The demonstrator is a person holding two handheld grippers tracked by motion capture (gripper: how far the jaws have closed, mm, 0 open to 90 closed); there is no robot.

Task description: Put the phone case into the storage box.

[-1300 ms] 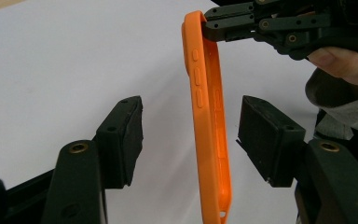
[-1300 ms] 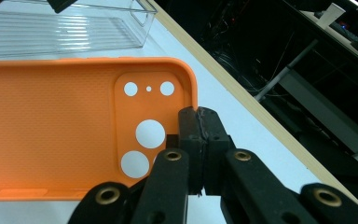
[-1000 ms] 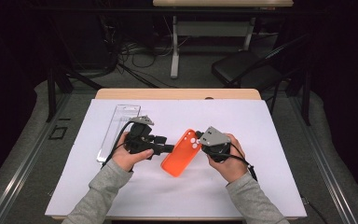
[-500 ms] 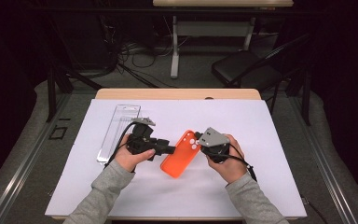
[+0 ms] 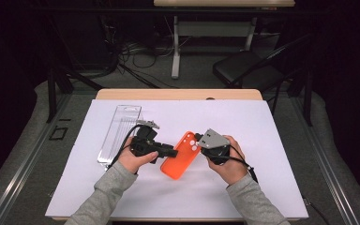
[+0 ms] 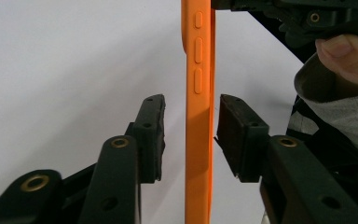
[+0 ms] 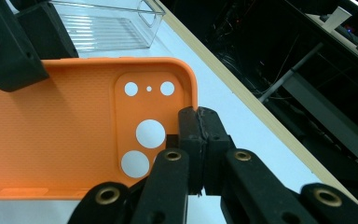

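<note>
An orange phone case (image 5: 180, 157) is held above the white sheet between both hands. My right gripper (image 5: 201, 143) is shut on its edge at the corner with the camera cut-outs; in the right gripper view the jaws (image 7: 198, 112) pinch the rim of the case (image 7: 65, 121) beside the round holes. My left gripper (image 5: 171, 152) reaches in from the left and is open. In the left gripper view the case (image 6: 198, 140) stands edge-on between its pads (image 6: 191, 98), with a wider gap on the left side and its side buttons showing above.
A clear plastic tray (image 5: 119, 131) lies on the white sheet (image 5: 262, 140) to the left of my left hand, also seen in the right gripper view (image 7: 102, 23). The wooden table edge runs along the back. A black chair (image 5: 243, 70) and cables stand beyond the table.
</note>
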